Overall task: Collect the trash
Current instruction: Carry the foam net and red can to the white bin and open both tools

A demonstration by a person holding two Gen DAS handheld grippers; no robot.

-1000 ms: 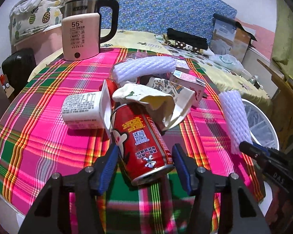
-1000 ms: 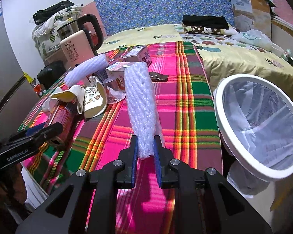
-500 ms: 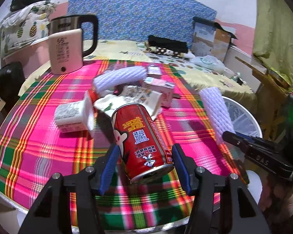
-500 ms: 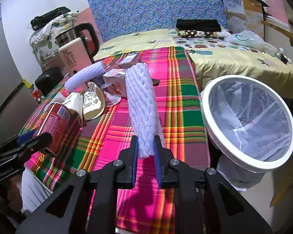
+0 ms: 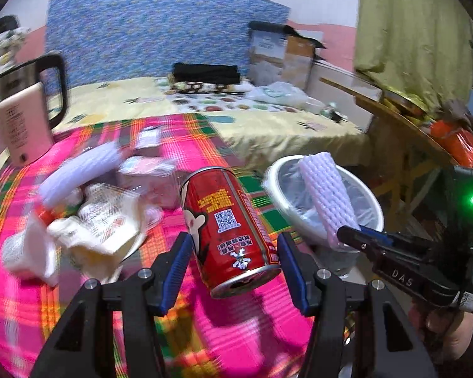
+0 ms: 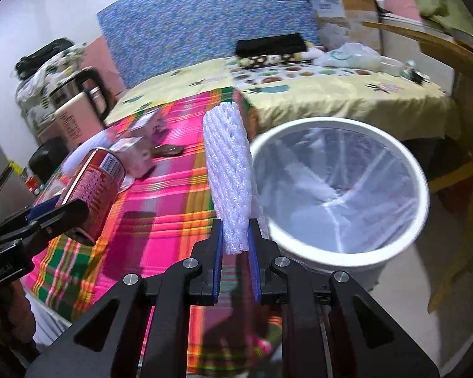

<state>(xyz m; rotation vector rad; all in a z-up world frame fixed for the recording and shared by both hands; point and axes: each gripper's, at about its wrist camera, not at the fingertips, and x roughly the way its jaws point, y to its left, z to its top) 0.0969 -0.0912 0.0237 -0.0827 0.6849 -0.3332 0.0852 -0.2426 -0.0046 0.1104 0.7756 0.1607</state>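
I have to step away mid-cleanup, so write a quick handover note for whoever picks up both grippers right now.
Left hand-held gripper: shut on the red printed drink can, lifted off the plaid tablecloth.
Right hand-held gripper: shut on the white foam-net sleeve, beside the white round bin with a clear liner.
Done: nothing visible in the bin.
Left: drop both, then fetch the second foam sleeve, crumpled paper wrappers and small cartons from the table.

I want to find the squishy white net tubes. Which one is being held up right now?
The foam net tube pinched in the right gripper, beside the white bin. The other net tube lies on the plaid tablecloth among the wrappers.
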